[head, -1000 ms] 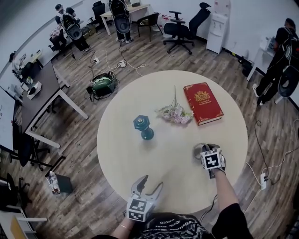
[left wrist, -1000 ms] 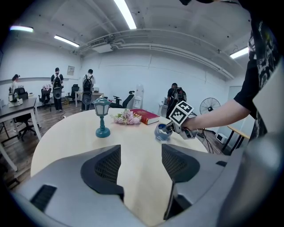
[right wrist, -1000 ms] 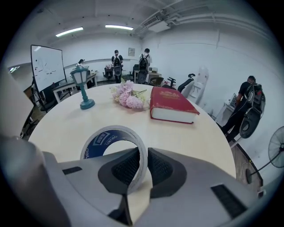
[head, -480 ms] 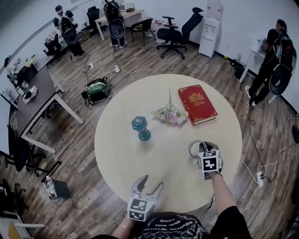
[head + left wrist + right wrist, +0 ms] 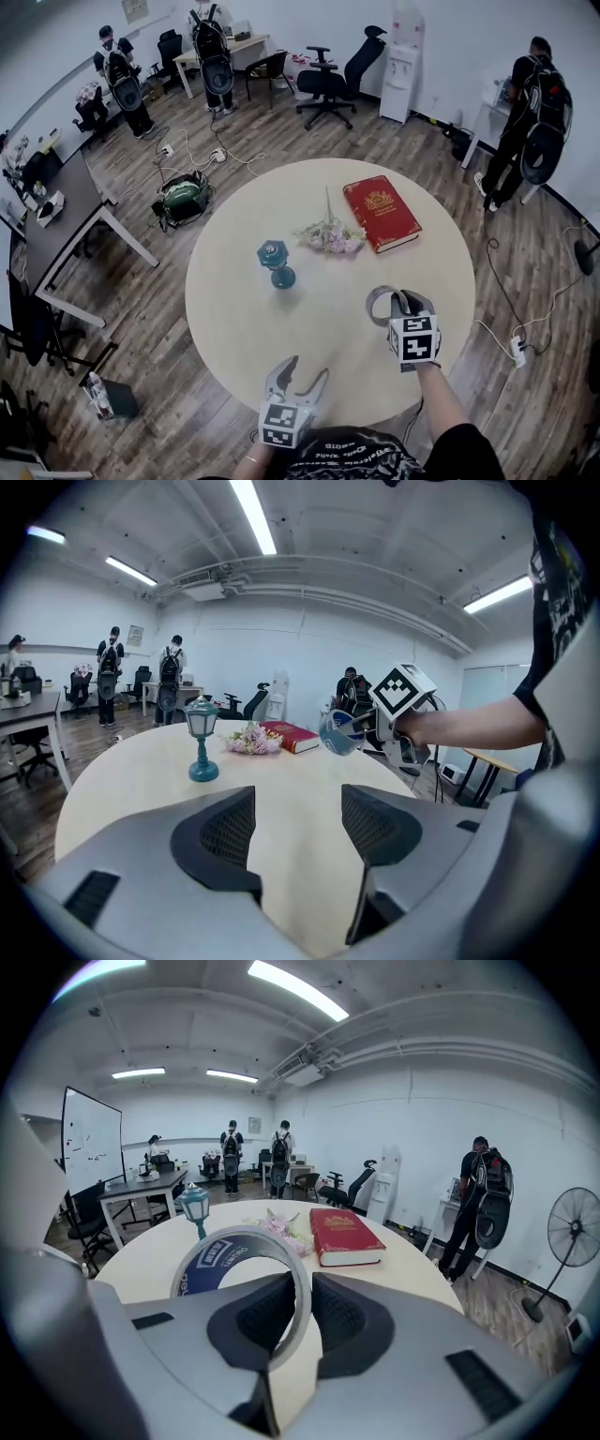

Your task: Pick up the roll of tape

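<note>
Tape roll [image 5: 214, 1258] is clamped by its wall in R gripper [image 5: 301, 1288] & held clear of table [image 5: 234, 309] for pickup; L gripper [image 5: 296, 808] is parted, empty, unneeded.

Tape roll [image 5: 217, 1256] above table [image 5: 234, 323], before flowers [image 5: 330, 237]; lamp [image 5: 276, 264] left, book [image 5: 380, 213] right.

A round, pale bench [image 5: 234, 319] stands on a wood-plank floor [image 5: 150, 291] and carries three things, all on its far half. A red book [image 5: 380, 213] with a gold emblem lies flat near the far edge. A spray of pink flowers [image 5: 330, 236] lies just beside the book's left side, and a small teal lantern [image 5: 275, 263] stands upright further left of the book, apart from the flowers.
</note>
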Motion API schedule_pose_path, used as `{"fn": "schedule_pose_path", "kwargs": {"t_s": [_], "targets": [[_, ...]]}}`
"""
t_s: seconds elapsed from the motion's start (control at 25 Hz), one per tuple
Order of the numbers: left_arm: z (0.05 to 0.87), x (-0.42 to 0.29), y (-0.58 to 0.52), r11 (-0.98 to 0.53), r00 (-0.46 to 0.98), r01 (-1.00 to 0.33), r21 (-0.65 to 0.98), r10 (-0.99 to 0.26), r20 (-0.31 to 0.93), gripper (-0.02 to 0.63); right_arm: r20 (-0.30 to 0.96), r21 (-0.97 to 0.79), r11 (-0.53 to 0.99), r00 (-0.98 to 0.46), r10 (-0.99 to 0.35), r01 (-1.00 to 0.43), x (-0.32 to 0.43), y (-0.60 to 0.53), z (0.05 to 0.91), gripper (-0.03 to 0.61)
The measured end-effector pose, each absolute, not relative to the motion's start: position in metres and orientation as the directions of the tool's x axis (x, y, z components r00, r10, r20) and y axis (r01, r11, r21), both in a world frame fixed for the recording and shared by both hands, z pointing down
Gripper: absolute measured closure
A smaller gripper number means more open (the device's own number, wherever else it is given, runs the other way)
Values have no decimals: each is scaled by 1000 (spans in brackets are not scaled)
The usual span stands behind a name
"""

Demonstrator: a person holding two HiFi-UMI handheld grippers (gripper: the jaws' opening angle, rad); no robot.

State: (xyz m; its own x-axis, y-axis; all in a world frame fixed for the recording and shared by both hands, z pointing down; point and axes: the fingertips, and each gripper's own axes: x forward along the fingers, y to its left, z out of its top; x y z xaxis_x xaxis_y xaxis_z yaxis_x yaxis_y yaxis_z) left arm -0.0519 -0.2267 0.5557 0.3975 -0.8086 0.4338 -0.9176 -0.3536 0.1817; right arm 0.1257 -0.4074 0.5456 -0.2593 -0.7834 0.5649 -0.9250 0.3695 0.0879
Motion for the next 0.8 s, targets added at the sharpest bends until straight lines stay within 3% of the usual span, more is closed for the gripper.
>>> {"fn": "schedule_pose_path", "kwargs": {"t_s": [0.8], "targets": [[551, -53, -202, -423, 465, -885, 193, -789, 402, 321, 459, 7, 245, -215, -862, -970, 124, -283, 506, 515]]}}
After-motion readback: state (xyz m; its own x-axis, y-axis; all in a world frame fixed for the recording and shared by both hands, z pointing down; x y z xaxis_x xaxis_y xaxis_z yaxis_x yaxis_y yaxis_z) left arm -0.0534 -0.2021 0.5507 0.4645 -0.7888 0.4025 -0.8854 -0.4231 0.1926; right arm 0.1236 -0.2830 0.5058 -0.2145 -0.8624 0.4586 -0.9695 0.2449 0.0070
